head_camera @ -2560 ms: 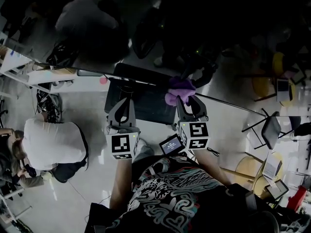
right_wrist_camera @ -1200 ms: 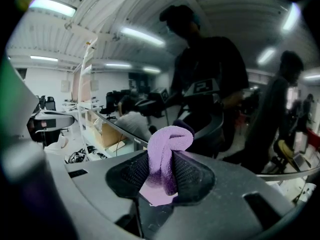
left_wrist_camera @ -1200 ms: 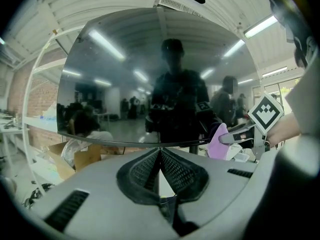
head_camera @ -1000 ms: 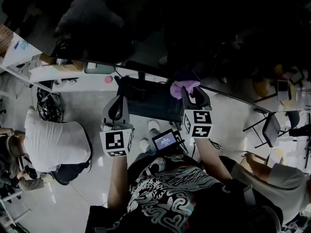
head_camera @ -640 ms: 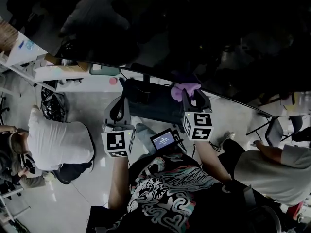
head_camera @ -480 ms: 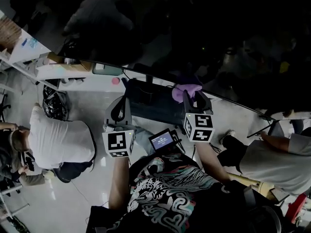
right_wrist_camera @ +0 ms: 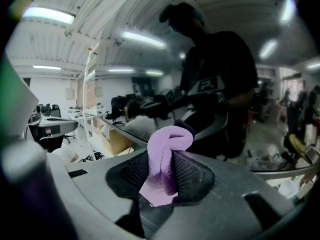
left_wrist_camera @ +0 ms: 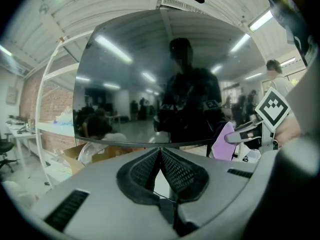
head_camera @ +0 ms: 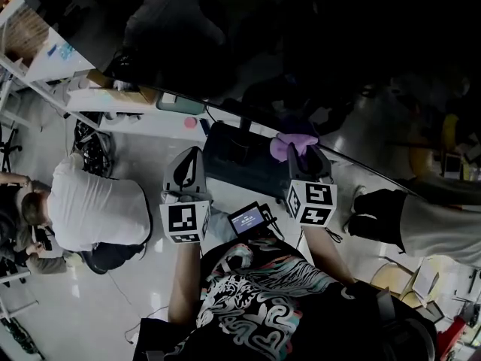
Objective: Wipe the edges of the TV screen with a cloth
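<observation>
The TV screen (head_camera: pixel 316 43) is a big dark reflective panel, and its lower edge runs slantwise just above both grippers. A purple cloth (head_camera: pixel 293 143) is bunched between the jaws of my right gripper (head_camera: pixel 303 150), which is shut on it. The cloth (right_wrist_camera: pixel 167 154) stands right at the screen's lower edge. My left gripper (head_camera: pixel 192 154) hangs a little to the left, below that edge, shut with nothing in it. In the left gripper view its jaws (left_wrist_camera: pixel 160 151) meet in front of the screen (left_wrist_camera: pixel 150 79), with the cloth (left_wrist_camera: pixel 222 141) at the right.
A dark box (head_camera: pixel 240 156) sits under the screen between the grippers. A person in a white shirt (head_camera: pixel 98 209) sits low on the left. Shelving (head_camera: pixel 45 51) stands at far left. Another person (head_camera: pixel 436 224) is at the right. A cardboard box (left_wrist_camera: pixel 95 154) lies below the screen.
Both grippers keep their places by the screen's lower edge, the cloth still clamped. The head view has swung a little, and a person has come into view at the right.
</observation>
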A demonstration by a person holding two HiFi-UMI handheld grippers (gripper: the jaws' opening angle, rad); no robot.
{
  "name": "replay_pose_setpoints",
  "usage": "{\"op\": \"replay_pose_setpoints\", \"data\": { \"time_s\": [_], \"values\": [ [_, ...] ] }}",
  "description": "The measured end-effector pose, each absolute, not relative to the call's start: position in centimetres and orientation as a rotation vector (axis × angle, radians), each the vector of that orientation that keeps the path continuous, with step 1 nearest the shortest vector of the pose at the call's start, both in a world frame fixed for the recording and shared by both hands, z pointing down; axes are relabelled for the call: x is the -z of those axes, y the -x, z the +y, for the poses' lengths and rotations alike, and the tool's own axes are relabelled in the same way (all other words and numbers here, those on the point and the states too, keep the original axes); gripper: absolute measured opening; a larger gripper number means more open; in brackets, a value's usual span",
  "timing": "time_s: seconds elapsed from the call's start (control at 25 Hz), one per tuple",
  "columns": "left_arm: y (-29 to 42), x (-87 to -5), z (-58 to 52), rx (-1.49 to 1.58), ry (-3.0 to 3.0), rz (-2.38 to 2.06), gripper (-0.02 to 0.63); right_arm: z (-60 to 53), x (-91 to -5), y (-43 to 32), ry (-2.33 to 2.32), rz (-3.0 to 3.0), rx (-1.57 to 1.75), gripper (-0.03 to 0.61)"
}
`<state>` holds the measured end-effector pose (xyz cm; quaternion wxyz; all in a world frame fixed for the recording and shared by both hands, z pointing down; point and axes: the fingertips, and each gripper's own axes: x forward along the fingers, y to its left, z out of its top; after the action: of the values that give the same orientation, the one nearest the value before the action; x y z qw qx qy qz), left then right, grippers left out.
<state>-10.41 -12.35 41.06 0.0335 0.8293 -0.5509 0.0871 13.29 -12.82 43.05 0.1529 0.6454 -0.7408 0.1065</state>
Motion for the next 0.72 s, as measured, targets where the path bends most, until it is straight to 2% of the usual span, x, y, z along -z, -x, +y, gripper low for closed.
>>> {"op": "replay_pose_setpoints", "data": {
  "time_s": [0.72],
  "values": [
    [16.0,-40.8,-15.3,-0.245,-2.541,-1.741,0.018,-15.7,-43.0,-6.5,-1.809,-2.181,-0.337,0.153]
  ]
}}
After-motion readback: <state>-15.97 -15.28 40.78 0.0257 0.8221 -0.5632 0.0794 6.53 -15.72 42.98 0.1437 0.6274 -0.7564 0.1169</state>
